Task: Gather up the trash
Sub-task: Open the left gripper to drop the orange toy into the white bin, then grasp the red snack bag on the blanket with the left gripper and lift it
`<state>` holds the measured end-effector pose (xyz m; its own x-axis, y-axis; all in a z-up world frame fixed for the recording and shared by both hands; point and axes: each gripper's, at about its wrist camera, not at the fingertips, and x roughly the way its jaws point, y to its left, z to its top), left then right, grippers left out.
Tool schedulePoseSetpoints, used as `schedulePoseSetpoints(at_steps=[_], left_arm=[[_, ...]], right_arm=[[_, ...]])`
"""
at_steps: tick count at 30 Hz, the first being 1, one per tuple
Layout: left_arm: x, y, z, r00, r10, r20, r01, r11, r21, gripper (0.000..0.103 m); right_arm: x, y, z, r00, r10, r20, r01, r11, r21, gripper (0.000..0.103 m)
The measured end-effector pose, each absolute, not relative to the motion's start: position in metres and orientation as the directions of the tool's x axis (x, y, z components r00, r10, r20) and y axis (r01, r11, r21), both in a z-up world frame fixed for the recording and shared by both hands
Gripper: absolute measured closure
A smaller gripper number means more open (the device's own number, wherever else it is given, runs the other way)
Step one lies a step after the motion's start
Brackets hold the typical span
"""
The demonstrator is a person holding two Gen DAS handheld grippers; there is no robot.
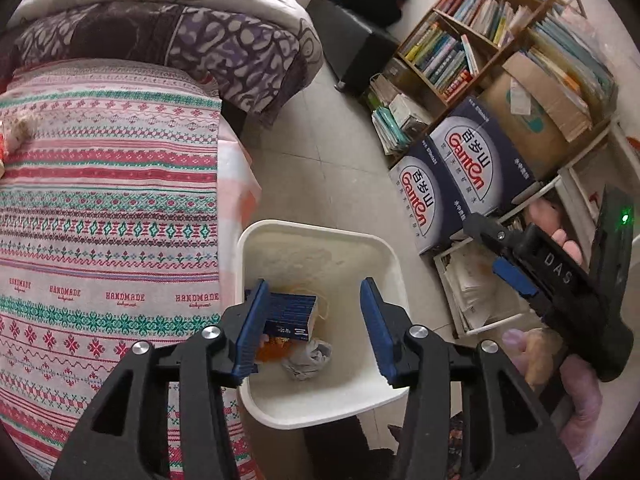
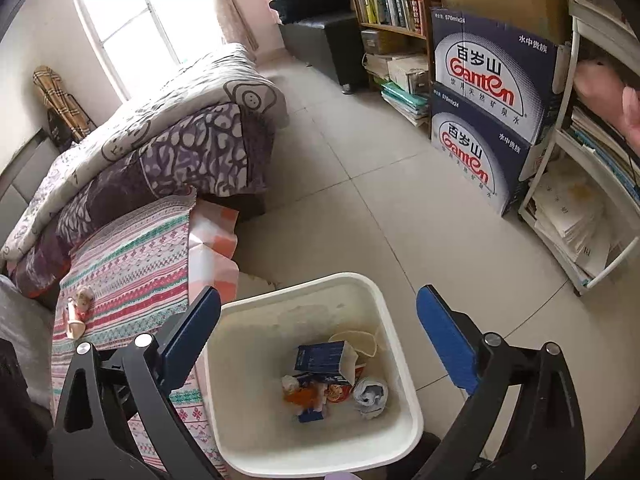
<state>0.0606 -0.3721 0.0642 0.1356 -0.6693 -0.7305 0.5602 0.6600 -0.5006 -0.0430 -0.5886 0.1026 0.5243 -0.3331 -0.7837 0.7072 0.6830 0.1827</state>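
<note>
A white square trash bin stands on the tiled floor beside the bed. Inside lie a dark blue carton, crumpled grey-white paper and orange scraps. My left gripper hangs open and empty right above the bin. My right gripper is also open and empty above the bin; it shows in the left wrist view off to the right. Small scraps lie on the bedspread.
The bed with a patterned spread and folded quilt is left of the bin. Stacked Ganten boxes, a bookshelf and a white rack of papers line the right side.
</note>
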Motion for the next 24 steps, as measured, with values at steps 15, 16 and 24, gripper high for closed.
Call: schedulePoseSetpoints(at_steps=[15, 16, 24], left_arm=[[0.151, -0.256, 0.039, 0.329, -0.400, -0.855, 0.275, 0.907, -0.319, 0.040], [0.165, -0.243, 0.036, 0.355, -0.352, -0.866, 0.247, 0.929, -0.276, 0.040], [0.278, -0.151, 0.011, 0.452, -0.148, -0.880, 0.023, 0.988, -0.154, 0.039]], right_arm=[[0.018, -0.532, 0.086, 0.563, -0.172, -0.808, 0.612, 0.743, 0.269, 0.007], [0.023, -0.528, 0.083, 0.562, -0.154, -0.813, 0.608, 0.744, 0.279, 0.007], [0.061, -0.497, 0.056, 0.519, -0.115, -0.847, 0.576, 0.779, 0.247, 0.007]])
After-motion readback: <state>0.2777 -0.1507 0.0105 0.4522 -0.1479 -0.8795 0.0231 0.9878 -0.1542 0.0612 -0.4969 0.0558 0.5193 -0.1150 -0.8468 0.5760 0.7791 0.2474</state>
